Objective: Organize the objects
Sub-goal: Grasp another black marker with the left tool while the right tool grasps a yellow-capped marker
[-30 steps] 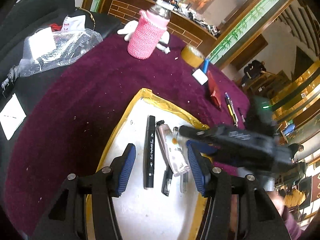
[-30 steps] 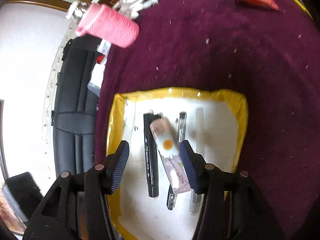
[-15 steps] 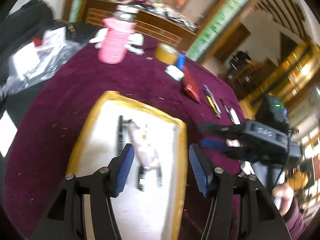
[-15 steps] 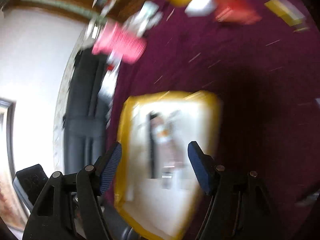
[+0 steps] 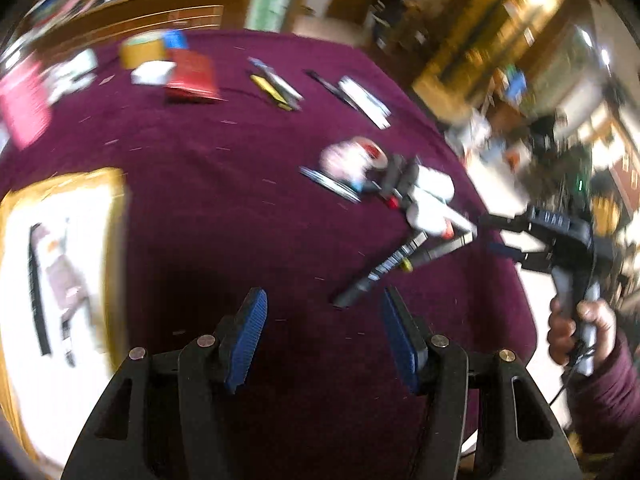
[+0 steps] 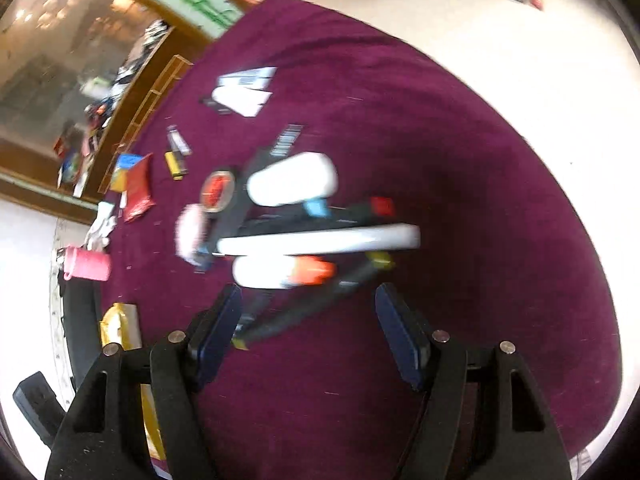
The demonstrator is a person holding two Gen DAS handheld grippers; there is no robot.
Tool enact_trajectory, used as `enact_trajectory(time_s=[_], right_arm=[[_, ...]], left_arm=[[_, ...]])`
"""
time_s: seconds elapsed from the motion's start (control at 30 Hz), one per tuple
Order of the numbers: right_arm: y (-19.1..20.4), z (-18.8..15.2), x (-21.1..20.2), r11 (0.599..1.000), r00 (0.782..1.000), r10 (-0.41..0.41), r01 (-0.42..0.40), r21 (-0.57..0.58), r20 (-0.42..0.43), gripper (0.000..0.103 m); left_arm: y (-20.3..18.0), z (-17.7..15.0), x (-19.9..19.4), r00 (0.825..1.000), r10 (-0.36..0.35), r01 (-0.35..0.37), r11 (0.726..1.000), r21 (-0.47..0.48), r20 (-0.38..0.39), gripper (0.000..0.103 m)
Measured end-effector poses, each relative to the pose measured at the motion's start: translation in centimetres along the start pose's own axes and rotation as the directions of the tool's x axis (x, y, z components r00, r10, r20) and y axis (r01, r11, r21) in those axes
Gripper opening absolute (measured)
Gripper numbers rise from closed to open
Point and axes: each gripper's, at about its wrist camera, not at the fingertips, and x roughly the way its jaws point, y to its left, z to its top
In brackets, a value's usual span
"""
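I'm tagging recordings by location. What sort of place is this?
Probably a lived-in home or shop room, not a lab: a round table under maroon cloth, a cluttered brown wooden counter, and a pale tiled floor.

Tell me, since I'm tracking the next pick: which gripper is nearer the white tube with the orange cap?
Right. The right gripper hovers just short of the white tube; the left gripper sits farther back, toward the tray.

A blurred heap of pens and white tubes lies at centre on the maroon counter; the yellow-rimmed white tray holding pens sits at nine o'clock.
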Motion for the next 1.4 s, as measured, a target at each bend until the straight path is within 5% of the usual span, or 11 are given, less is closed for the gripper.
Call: enact_trajectory(time_s=[0.4,0.53,0.63,0.73,0.83,0.93,1.1,1.17,1.3,1.37,1.4], right_arm=[[-2.8,1.7,1.1,0.994,0.996,0.022,-0.031,-0.108,-0.085,0.069],[-2.9,1.9,1.6,0.989,0.992,0.039,-0.056,-0.134,-0.121,0.069],[-1.9,2.1,2.0,0.98,0.988,0.049,-0.075,-0.185,-0.145,0.069],[-0.1,2.1,2.7,0.961,0.983,0.05,-0.096,-0.26,-0.177,0.069],[2.1,1.9,3.6,0.932,0.978,0.039,-0.109,-0.346,-0.204,0.069],[4.8,1.1,4.0,0.869,0.98,-0.007,-0.093,-0.486,-0.2,0.069],[8.8,-2.5,5.4,0.649,0.977,-0.121,-0.054,-0.759,-0.174,0.069],[9.5,-3.6,6.5,0.573,0.972,-0.165,-0.042,-0.818,-0.165,0.069],[10.0,-3.8,7.7,0.516,0.972,-0.194,-0.016,-0.857,-0.135,0.07],[10.1,-3.8,8.3,0.501,0.965,-0.214,-0.024,-0.865,-0.15,0.069],[10.0,-3.9,8.9,0.492,0.959,-0.236,-0.02,-0.871,-0.155,0.069]], left_arm=[[-8.7,0.5,9.5,0.985,0.155,-0.122,0.93,0.347,-0.069,0.052],[-8.5,0.5,10.6,0.98,0.181,-0.146,0.934,0.326,-0.078,0.048],[-8.1,0.5,10.3,0.979,0.186,-0.157,0.946,0.284,-0.079,0.023],[-7.5,0.3,10.0,0.981,0.166,-0.142,0.964,0.224,-0.096,0.011],[-6.8,-0.7,9.2,0.979,0.174,-0.154,0.971,0.184,-0.103,0.011],[-6.1,-1.9,8.4,0.979,0.17,-0.153,0.977,0.146,-0.113,0.011],[-5.9,-1.1,8.7,0.98,0.158,-0.145,0.983,0.11,-0.117,0.013],[-6.4,-0.3,9.3,0.983,0.152,-0.141,0.985,0.103,-0.107,0.025],[-7.1,-0.1,9.8,0.985,0.156,-0.151,0.985,0.079,-0.072,0.033],[-7.0,-0.5,9.5,0.982,0.177,-0.171,0.982,0.077,-0.065,0.012],[-6.7,-0.8,9.2,0.981,0.182,-0.176,0.982,0.072,-0.073,0.011]])
